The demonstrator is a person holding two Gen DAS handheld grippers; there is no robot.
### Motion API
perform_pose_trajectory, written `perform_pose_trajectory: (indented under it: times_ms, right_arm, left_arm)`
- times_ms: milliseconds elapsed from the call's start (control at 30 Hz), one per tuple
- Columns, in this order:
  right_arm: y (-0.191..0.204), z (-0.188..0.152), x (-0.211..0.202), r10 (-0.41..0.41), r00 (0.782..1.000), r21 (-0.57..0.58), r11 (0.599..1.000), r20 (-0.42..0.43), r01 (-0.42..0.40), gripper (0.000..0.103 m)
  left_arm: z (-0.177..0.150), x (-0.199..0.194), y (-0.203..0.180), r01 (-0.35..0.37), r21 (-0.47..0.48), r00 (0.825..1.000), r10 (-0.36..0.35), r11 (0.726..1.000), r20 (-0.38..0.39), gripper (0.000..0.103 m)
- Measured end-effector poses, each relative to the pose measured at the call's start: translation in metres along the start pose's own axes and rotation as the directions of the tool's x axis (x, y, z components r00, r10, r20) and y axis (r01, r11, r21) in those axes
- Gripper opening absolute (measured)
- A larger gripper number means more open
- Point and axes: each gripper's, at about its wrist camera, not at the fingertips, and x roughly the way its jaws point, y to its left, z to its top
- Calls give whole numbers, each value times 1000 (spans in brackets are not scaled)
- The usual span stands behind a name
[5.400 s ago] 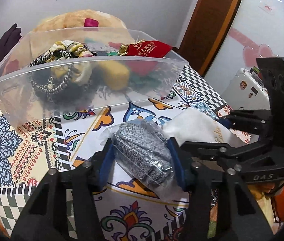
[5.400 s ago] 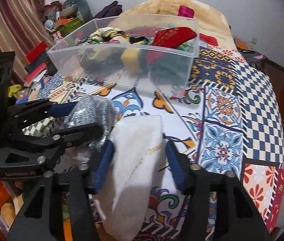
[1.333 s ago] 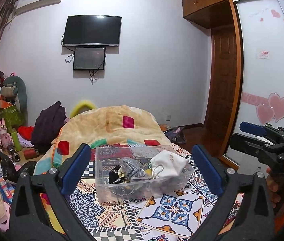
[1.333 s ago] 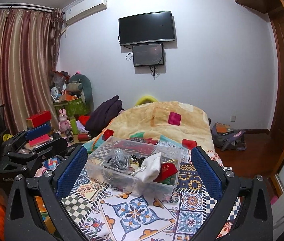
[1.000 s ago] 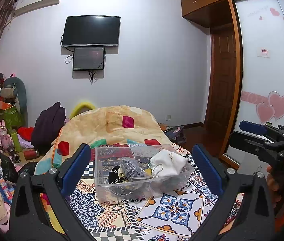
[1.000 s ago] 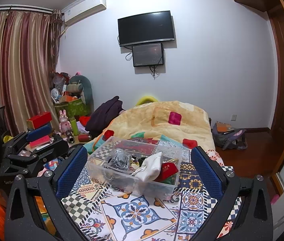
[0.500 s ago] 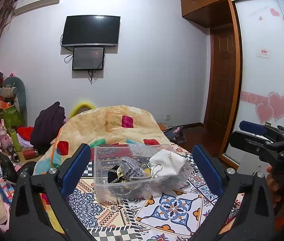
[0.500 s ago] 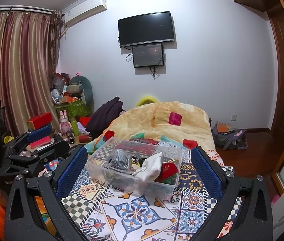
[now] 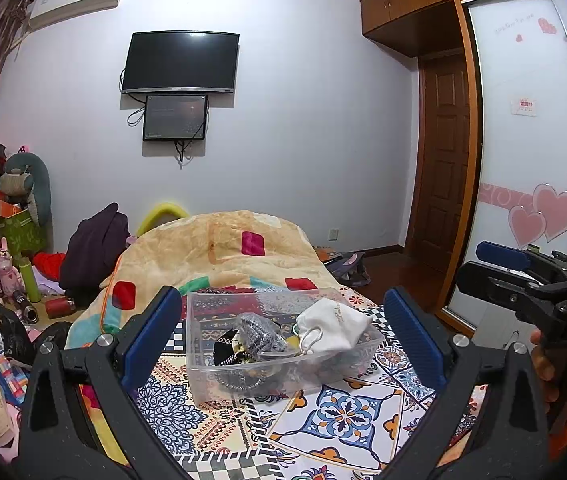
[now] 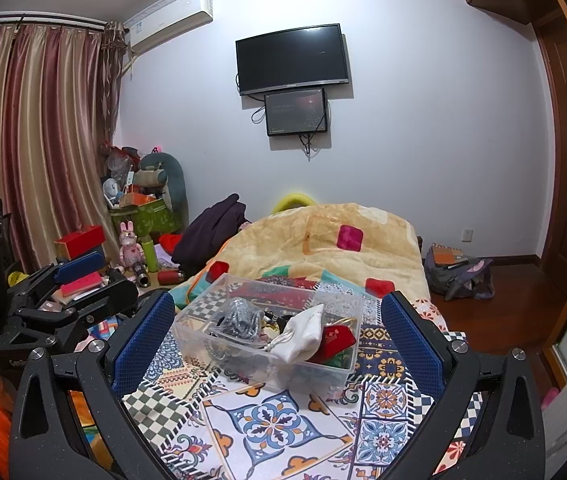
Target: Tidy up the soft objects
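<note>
Both pairs of tongs are held back from the work, well apart from the clear rectangular plastic bin [image 9: 283, 354] that sits on the bed's patterned tile-print cover [image 9: 347, 420]. The left tongs [image 9: 283, 344] are spread to full width with nothing between the blue pads, and the right tongs [image 10: 277, 340] are spread the same way and equally empty; that stance reads as a pull-back to survey, not a reach. The soft things lie inside the bin: a white drawstring cloth pouch [image 9: 333, 328] draped over the heap toward the bin's right end, its corded mouth hanging toward the near wall and its long axis running from near-left to far-right, and a grey knitted bundle in clear wrap [image 9: 257, 334] beside it toward the middle, lying roughly crosswise. A red fabric pouch [image 10: 333, 338] shows under the white one in the right view. With nothing soft loose on the cover near the bin, the sorting looks about finished.
</note>
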Motion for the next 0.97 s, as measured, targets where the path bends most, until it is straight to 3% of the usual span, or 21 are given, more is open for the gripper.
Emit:
perform_pose_trajectory:
  times_ms: [967]
  right_arm:
    - [0,-2,6,9,1000,3,1000,-17,-9,103]
  left_arm:
    - [-1,-2,2,12,-2,1000,-12,1000,-9,102]
